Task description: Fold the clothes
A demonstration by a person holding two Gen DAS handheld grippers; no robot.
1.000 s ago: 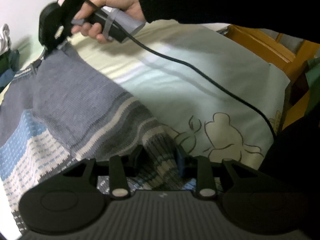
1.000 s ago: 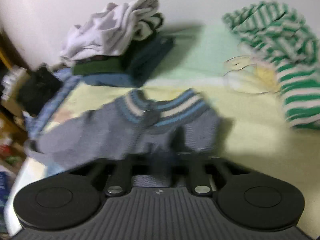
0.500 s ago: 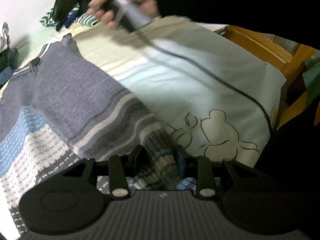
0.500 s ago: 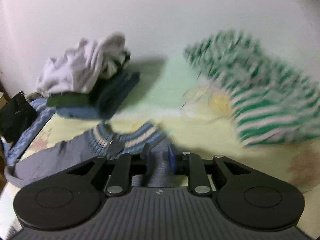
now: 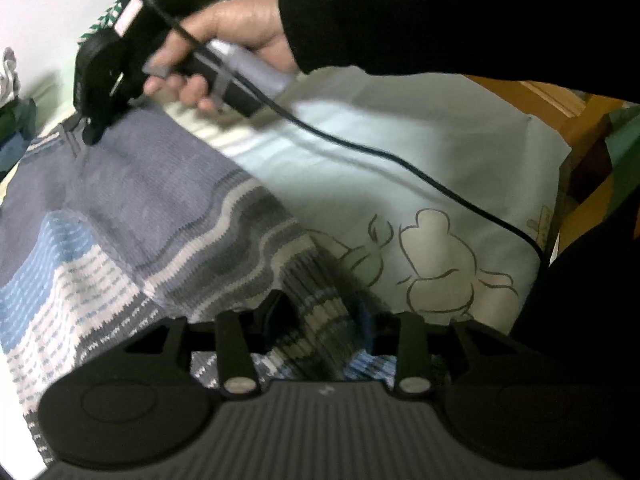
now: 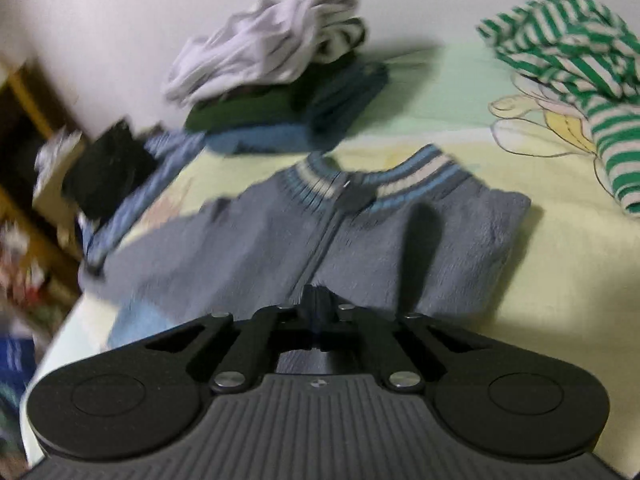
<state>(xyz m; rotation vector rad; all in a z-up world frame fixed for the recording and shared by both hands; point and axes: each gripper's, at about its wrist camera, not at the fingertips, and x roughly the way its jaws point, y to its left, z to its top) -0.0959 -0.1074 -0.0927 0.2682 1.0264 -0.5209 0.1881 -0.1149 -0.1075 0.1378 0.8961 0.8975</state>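
A bed (image 6: 540,280) with a pale green and yellow cartoon-print sheet (image 5: 420,168) is seen, and on it a grey-blue knitted zip sweater (image 6: 360,248) is spread flat, its striped collar toward the wall. Beyond the sweater's collar, against the wall, a stack of folded clothes (image 6: 280,120) is topped by a crumpled white garment (image 6: 264,52); to the right of the collar a green-and-white striped garment (image 6: 580,68) is heaped on the sheet. The left hand-held gripper (image 5: 320,312) is placed at the sweater's striped cuff (image 5: 316,312), which lies between its fingers while the jaws are opening; whether the pads press on the knit cannot be told. The right hand-held gripper (image 6: 318,300) is held over the sweater's upper chest by the zip, its jaws brought fully together with nothing seen between them. It is gripped by a hand (image 5: 224,52) in a black sleeve (image 5: 440,12), and a black cable (image 5: 400,160) is trailed from it across the sheet
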